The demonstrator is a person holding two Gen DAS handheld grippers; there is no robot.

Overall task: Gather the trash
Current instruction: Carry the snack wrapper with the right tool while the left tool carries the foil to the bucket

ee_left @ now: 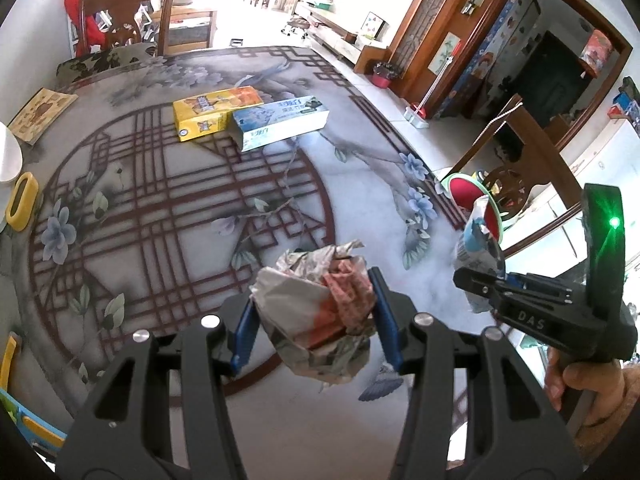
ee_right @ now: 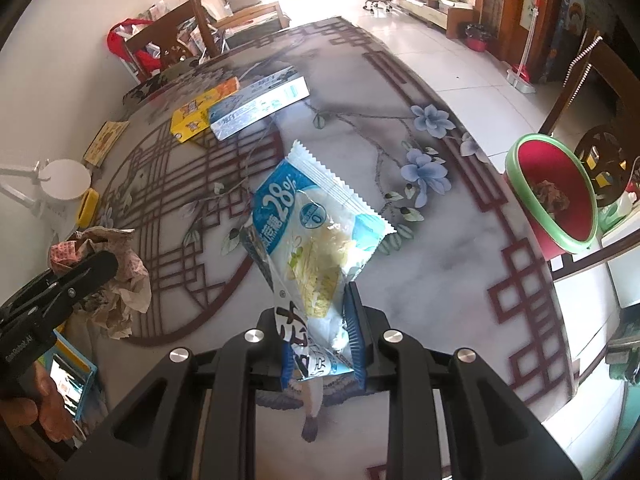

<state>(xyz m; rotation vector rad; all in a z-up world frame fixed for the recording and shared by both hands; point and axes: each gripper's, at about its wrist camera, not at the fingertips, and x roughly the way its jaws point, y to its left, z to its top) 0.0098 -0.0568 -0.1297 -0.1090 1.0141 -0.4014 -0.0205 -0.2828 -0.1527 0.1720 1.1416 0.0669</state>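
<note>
Under me the counter (ee_left: 168, 200) carries two boxes (ee_left: 248, 118); the bin (ee_right: 554, 204) sits past its edge. My left gripper (ee_left: 312, 316) has its fingers clamped half-wide on a paper wad (ee_left: 316, 312) — held above the counter. My right gripper (ee_right: 316, 332) pinches a wrapper (ee_right: 312, 240) narrowly, also aloft.

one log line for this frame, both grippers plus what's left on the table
left gripper: shut on crumpled paper | right gripper: shut on snack wrapper | bin: beside table | two boxes: on table
</note>
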